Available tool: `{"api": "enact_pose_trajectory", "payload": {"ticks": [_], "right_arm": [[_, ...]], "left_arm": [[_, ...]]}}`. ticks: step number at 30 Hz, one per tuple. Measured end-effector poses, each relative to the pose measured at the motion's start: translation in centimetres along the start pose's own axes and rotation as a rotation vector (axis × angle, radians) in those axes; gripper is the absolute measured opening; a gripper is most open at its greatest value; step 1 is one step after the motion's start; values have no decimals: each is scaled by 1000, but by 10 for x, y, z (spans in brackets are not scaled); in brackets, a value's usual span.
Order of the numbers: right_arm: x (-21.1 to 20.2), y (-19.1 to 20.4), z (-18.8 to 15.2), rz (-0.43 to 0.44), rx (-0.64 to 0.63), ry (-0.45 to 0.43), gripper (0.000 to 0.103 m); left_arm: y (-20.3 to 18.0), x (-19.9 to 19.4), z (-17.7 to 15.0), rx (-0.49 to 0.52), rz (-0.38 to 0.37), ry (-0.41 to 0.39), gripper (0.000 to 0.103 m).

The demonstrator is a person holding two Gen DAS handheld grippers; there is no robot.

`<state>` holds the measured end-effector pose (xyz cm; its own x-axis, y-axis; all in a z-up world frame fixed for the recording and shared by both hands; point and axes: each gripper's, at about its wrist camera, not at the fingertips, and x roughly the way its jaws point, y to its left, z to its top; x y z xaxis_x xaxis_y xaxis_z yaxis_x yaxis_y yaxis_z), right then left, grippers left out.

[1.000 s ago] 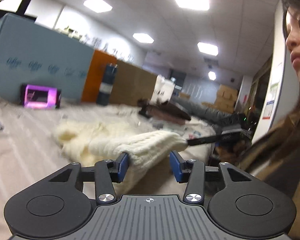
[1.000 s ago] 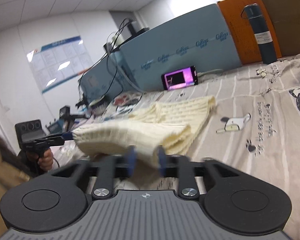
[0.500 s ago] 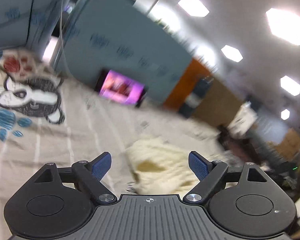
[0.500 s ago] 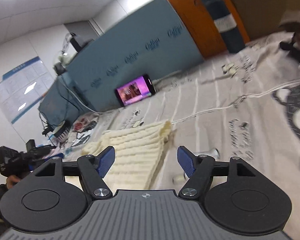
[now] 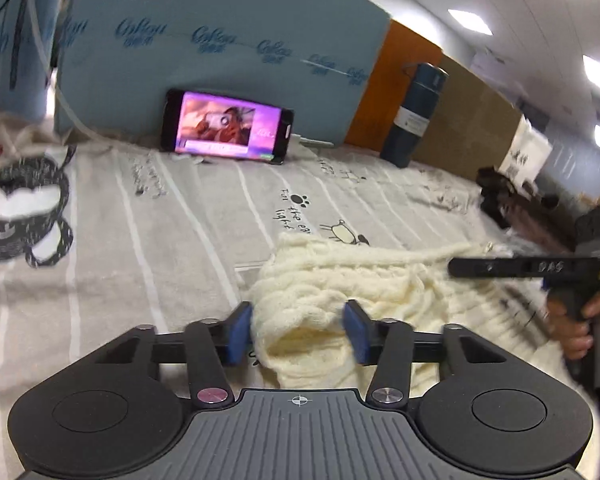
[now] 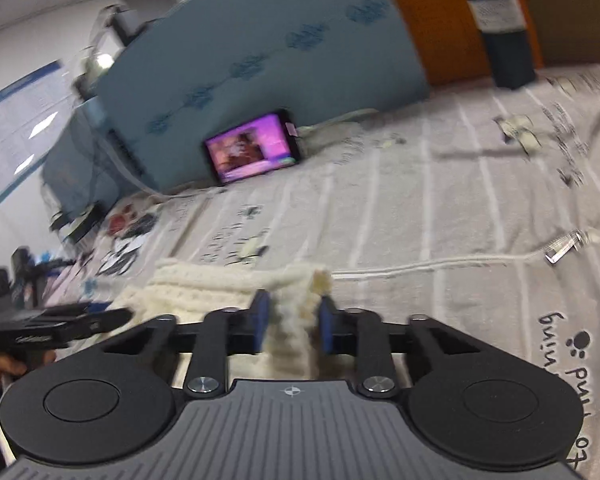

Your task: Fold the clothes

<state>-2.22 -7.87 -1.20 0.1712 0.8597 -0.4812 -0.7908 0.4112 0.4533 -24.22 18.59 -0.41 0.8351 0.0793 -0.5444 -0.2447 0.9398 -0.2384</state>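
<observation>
A cream knitted sweater (image 5: 384,280) lies bunched on the grey striped sheet (image 5: 160,220). My left gripper (image 5: 298,334) is shut on a thick fold at its near left edge, and the knit fills the gap between the blue pads. In the right wrist view the sweater (image 6: 220,284) stretches away to the left, and my right gripper (image 6: 293,328) is shut on a ribbed edge of it. The right gripper's black fingers (image 5: 500,268) also show from the side in the left wrist view, held by a hand (image 5: 580,320). The left gripper's body (image 6: 60,326) appears at the left edge.
A phone (image 5: 224,128) with a lit pink screen leans on a blue foam board (image 5: 220,40). A dark blue bottle (image 5: 416,120) stands at the back. A white cable with a connector (image 6: 560,248) crosses the sheet on the right. Dark clutter (image 5: 520,204) lies far right.
Both grippers let go of the lifted sweater and stood wide open half a second ago. Now they have dropped low to the sheet and each has shut on the sweater's near edge.
</observation>
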Motion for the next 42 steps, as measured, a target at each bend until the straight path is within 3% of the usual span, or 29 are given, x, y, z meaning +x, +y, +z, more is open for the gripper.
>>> {"api": "enact_pose_trajectory", "payload": {"ticks": [3,5,10,15,18,21,25,27,29,32,34,36,38,39,40,42], "right_arm": [[-10,6,5,9,-33,-55,14],[-16,9,12,9,-42,-95,13],[-30,16,28,7,-64,-193,12],[-32,-1,57,-72,-25,-269,12],[-26,-20,73,-145,-12,-285,12],[-9,-49,82,-208,35,-243,12],[16,-85,75,-243,111,-159,12],[22,-96,69,-252,142,-128,13],[21,-97,68,-277,149,-126,20],[13,-91,67,-339,139,-147,33],[6,-85,67,-387,126,-175,47],[-5,-77,66,-405,106,-205,49],[-16,-69,63,-315,77,-213,51],[-22,-65,60,-258,61,-213,59],[-26,-62,57,-192,45,-194,75],[-31,-56,50,-71,12,-155,82]], "left_arm": [[-8,-4,11,30,-8,-47,22],[-13,-9,20,46,-18,-86,18],[-27,-1,48,98,-39,-157,16],[-38,35,84,130,-45,-196,15],[-41,69,101,147,-28,-174,15],[-38,109,109,153,-2,-100,16],[-31,145,104,172,60,-18,26],[-25,148,102,168,84,-12,51],[-18,142,103,158,106,-32,66],[-18,122,108,198,147,-103,78],[-28,108,111,272,130,-157,83],[-44,100,112,368,83,-173,86],[-61,103,113,438,26,-128,86],[-69,109,114,456,-2,-72,86],[-76,116,114,476,-24,-19,86],[-86,131,113,521,-33,63,85]]}}
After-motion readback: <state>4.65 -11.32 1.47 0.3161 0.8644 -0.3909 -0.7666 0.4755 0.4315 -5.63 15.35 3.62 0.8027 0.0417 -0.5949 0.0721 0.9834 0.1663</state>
